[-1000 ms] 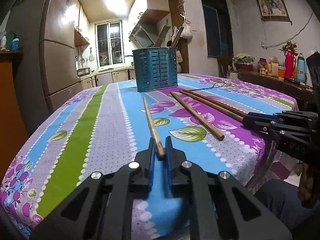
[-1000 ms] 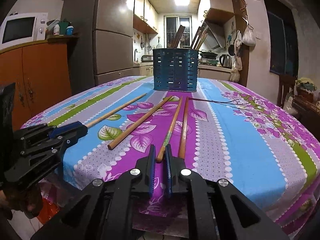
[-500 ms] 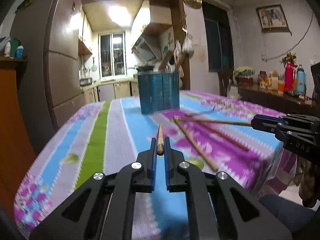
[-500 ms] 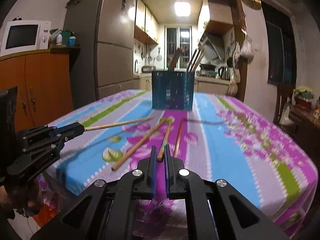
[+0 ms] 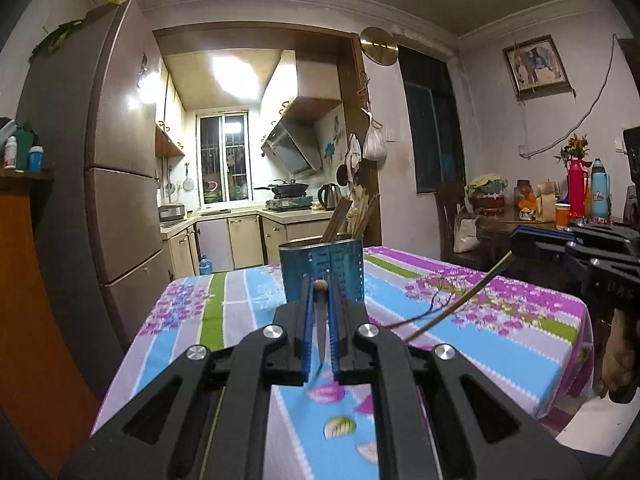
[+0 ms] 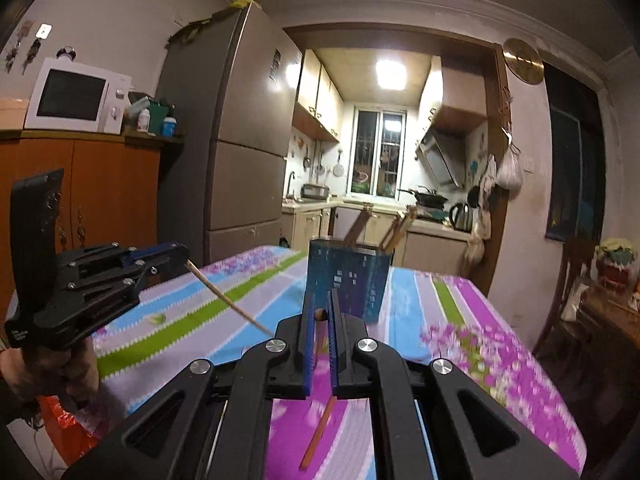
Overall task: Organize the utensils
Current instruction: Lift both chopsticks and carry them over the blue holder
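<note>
Chopsticks are what I am sorting, 1 clamped in each gripper. My left gripper (image 5: 320,292) is clenched on a chopstick (image 5: 321,320) whose butt end shows between the blue pads while its thin end slopes down under the jaws toward the striped floral tablecloth (image 5: 500,344). My right gripper (image 6: 320,316) is clenched the same way on a second chopstick (image 6: 318,436), which also hangs down below the jaws. Both are lifted clear of the table.

Straight ahead of both sets of jaws stands the blue perforated utensil holder (image 5: 322,272), upright on the cloth and already holding several wooden utensils that lean out of its top.

As I judge it, the task is partly done: some pieces are in the holder, and these 2 are picked up but not yet dropped in. I see no other loose utensil on the cloth, though my own grippers hide part of it.
</note>
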### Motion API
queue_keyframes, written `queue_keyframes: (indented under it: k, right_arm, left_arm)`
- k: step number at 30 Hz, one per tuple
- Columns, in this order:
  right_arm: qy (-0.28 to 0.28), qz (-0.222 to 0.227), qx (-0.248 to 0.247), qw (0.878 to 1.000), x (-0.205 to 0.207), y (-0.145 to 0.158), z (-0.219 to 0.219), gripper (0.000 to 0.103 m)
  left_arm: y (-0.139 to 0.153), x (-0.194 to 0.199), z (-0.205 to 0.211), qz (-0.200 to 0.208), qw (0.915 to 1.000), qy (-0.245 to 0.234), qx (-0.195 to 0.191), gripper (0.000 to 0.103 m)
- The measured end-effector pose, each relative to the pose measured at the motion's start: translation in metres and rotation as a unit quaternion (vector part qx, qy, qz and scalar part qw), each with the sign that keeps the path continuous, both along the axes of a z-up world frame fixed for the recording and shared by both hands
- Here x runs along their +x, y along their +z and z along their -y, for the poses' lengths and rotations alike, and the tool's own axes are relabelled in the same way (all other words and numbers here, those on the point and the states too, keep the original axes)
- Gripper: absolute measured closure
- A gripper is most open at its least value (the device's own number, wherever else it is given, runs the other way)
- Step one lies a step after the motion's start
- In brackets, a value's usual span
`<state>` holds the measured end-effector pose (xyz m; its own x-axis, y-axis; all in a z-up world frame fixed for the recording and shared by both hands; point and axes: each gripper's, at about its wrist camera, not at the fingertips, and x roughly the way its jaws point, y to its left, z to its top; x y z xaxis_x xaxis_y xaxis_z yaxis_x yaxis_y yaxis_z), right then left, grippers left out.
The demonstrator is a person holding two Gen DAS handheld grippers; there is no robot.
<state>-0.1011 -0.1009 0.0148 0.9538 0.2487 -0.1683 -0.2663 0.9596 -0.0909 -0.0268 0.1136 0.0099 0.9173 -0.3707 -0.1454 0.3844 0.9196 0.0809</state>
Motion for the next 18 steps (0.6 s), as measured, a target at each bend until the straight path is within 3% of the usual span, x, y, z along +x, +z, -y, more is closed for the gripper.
queue_keyframes:
  k: [6,18]
  right_arm:
    - [0.020,-0.018,0.014,1.000,0.037,0.022,0.012,0.096]
    - [0.048,-0.039,-0.012,0.998,0.080,0.048,0.003,0.096]
  left_arm:
    - [0.018,0.029,0.007,-0.014,0.9999,-0.005,-0.006,0.098]
    - [0.045,0.060,0.017,-0.033,0.9994,-0.007,-0.012,0.098]
